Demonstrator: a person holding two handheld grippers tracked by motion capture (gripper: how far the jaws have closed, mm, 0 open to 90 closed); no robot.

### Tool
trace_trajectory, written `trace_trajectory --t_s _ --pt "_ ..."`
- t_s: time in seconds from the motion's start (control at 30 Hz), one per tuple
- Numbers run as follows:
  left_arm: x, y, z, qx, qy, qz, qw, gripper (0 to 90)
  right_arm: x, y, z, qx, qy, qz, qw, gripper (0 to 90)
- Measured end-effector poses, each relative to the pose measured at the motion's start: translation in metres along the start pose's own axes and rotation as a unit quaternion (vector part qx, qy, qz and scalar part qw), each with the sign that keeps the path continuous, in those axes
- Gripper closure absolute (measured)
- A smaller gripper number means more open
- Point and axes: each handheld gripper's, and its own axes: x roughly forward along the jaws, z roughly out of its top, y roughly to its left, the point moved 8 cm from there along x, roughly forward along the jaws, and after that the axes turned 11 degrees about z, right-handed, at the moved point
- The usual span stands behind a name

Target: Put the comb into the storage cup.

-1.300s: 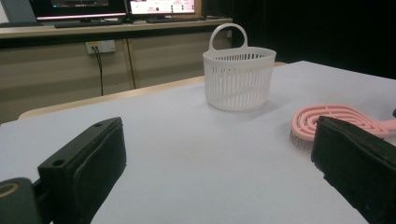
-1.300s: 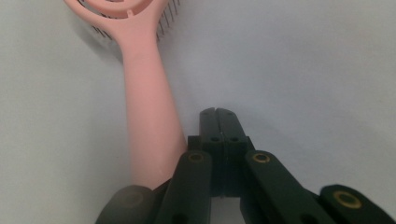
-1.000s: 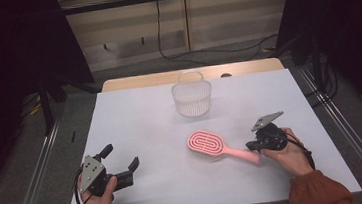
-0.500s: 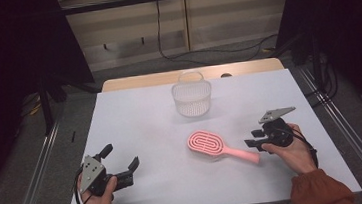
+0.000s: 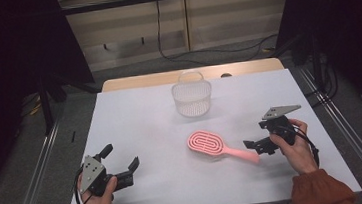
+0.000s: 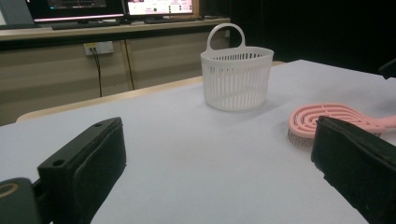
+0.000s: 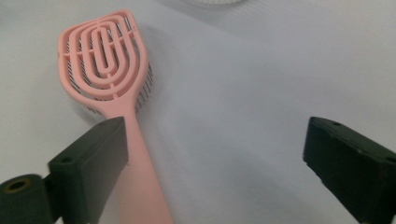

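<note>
A pink hairbrush [image 5: 217, 148] lies flat on the white table [image 5: 135, 121], its handle pointing at my right gripper [image 5: 255, 135]. In the right gripper view the jaws have just been opening and stand wide apart. The brush handle [image 7: 140, 182] runs along the inner side of the left jaw with no pad pressing on it, and the brush head [image 7: 105, 60] lies ahead. My right gripper [image 7: 215, 140] is open. A white slatted basket [image 5: 192, 97] stands upright at the table's far middle. My left gripper [image 5: 120, 157] rests open near the front left corner, holding nothing. In the left gripper view, my left gripper [image 6: 219, 158] faces the basket [image 6: 236, 74] and the brush [image 6: 327, 119].
A wooden strip [image 5: 156, 78] borders the table's far edge. Metal rails [image 5: 39, 166] run along both sides. A cable [image 5: 163, 43] hangs down behind the table, and monitors [image 6: 112, 8] sit on a desk beyond it.
The right gripper's jaws went from shut on the brush handle's end to wide apart, letting the handle go. The right hand drew slightly back to the right. The left gripper stayed still.
</note>
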Motion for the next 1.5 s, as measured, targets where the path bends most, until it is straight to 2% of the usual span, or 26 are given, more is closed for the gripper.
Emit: trace_trajectory --t_s 0.03,0.1,0.13,0.2,0.23,0.3,0.37,0.43,0.53,0.63,0.73,0.8,0.9,1.13,1.23,1.4,1.5 --pt "0.000 0.000 0.000 0.000 0.000 0.000 1.0000 3.3 0.001 0.000 0.001 -0.002 -0.001 -0.002 1.0000 8.8" --pt "0.000 0.000 0.000 0.000 0.000 -0.001 1.0000 3.2 0.003 0.003 0.001 -0.011 0.003 0.008 0.9999 10.9" --pt "0.000 0.000 0.000 0.000 0.001 -0.001 1.0000 3.2 0.004 0.005 0.003 -0.017 -0.001 0.013 0.9998 10.0" --pt "0.000 0.000 0.000 0.001 0.000 -0.001 1.0000 3.2 0.007 0.006 0.007 -0.030 -0.012 0.004 0.9995 10.4" --pt "0.000 0.000 0.000 0.001 0.001 -0.001 1.0000 3.2 0.009 0.008 0.008 -0.032 -0.013 0.010 0.9993 10.2" --pt "0.000 0.000 0.000 0.001 0.000 -0.001 1.0000 3.3 0.011 0.009 0.010 -0.039 -0.005 0.014 0.9991 6.6" --pt "0.000 0.000 0.000 0.001 0.000 -0.001 1.0000 3.3 0.013 0.012 0.009 -0.037 0.005 0.021 0.9991 6.4" --pt "0.000 0.000 0.000 0.001 0.000 0.000 1.0000 3.3 0.014 0.015 0.011 -0.038 0.003 0.027 0.9989 5.9" --pt "0.000 0.000 0.000 0.002 0.000 0.000 1.0000 3.3 0.014 0.017 0.013 -0.038 0.011 0.017 0.9991 5.0" --pt "0.000 0.000 0.001 0.001 -0.003 0.000 1.0000 3.2 0.013 0.024 0.017 -0.045 0.009 0.046 0.9978 2.5" --pt "0.000 -0.001 0.001 0.003 -0.002 -0.002 1.0000 3.2 0.015 0.026 0.023 -0.042 0.016 0.043 0.9981 3.9" --pt "0.000 -0.001 0.000 0.002 -0.002 0.000 1.0000 3.2 0.017 0.031 0.025 -0.045 0.019 0.069 0.9964 3.4" --pt "0.000 0.000 0.000 0.002 -0.002 -0.001 1.0000 3.2 0.022 0.033 0.029 -0.049 0.026 0.066 0.9963 3.9" --pt "0.000 -0.001 0.001 0.003 -0.003 -0.003 1.0000 3.3 0.030 0.036 0.032 -0.048 0.042 0.090 0.9939 3.5" --pt "0.000 -0.001 0.001 0.003 -0.003 -0.002 1.0000 3.2 0.033 0.036 0.033 -0.045 0.052 0.089 0.9936 3.4" --pt "0.000 -0.001 0.000 0.003 -0.002 -0.003 1.0000 3.3 0.040 0.041 0.037 -0.049 0.071 0.111 0.9901 3.8" --pt "0.000 -0.001 0.000 0.002 -0.002 -0.003 1.0000 3.3 0.045 0.043 0.040 -0.051 0.083 0.115 0.9885 3.7"
